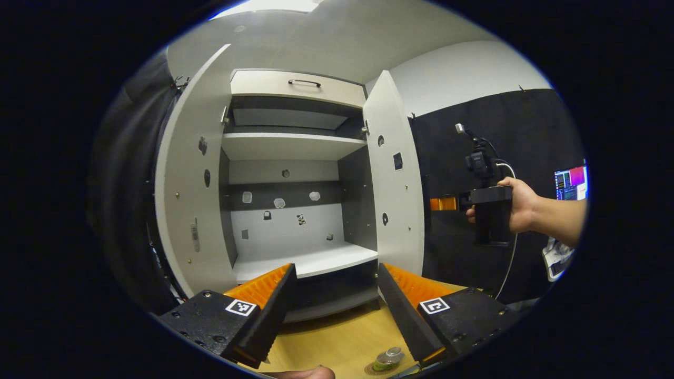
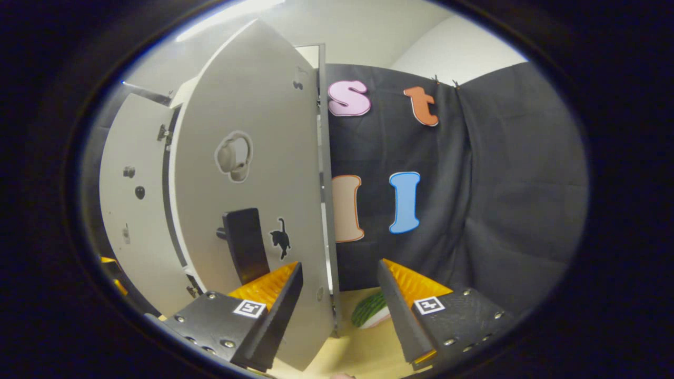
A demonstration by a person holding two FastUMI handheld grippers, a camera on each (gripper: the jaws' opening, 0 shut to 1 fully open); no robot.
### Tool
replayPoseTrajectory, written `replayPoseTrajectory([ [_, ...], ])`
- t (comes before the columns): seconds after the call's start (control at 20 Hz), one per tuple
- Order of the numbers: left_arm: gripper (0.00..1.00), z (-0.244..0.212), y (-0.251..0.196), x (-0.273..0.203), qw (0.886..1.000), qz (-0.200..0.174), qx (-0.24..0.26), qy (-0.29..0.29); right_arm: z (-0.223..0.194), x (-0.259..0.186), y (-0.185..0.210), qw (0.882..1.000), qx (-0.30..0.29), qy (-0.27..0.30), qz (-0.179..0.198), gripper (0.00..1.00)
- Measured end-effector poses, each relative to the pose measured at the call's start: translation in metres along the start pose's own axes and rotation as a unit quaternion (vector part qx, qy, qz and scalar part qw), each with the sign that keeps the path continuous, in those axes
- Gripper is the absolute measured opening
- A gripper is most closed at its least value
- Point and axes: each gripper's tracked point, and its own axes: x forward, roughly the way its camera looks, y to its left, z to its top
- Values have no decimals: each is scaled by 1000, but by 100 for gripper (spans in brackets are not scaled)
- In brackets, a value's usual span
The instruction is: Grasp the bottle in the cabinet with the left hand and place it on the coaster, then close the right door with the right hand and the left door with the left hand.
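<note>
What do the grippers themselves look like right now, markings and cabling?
The left gripper and right gripper each have black screwed bodies bearing a square black-and-white tag per side. In the left gripper view, the right gripper has a black handle with a white cable; the forearm is bare.

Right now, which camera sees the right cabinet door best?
The right gripper view: the right door looms close, showing its dark handle and stickers, with the right gripper straddling its edge. The left gripper view shows that door farther off, swung open, inner side only.
</note>
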Motion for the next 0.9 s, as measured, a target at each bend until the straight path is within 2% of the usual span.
replayPoseTrajectory([
  [0.3,98,10,25,-52,998,57,2,-3,-2,-1,13,1000,6,2,-5,87],
  [0.55,98,9,69,-84,991,130,5,-3,-4,-1,15,1000,10,8,8,87],
  [0.6,100,10,78,-90,989,147,11,-4,-6,0,16,1000,10,8,10,87],
  [0.8,98,2,102,-108,982,186,23,5,-16,-3,22,999,5,16,35,88],
  [0.9,98,-2,110,-112,979,202,22,9,-18,-9,22,999,4,13,45,92],
])
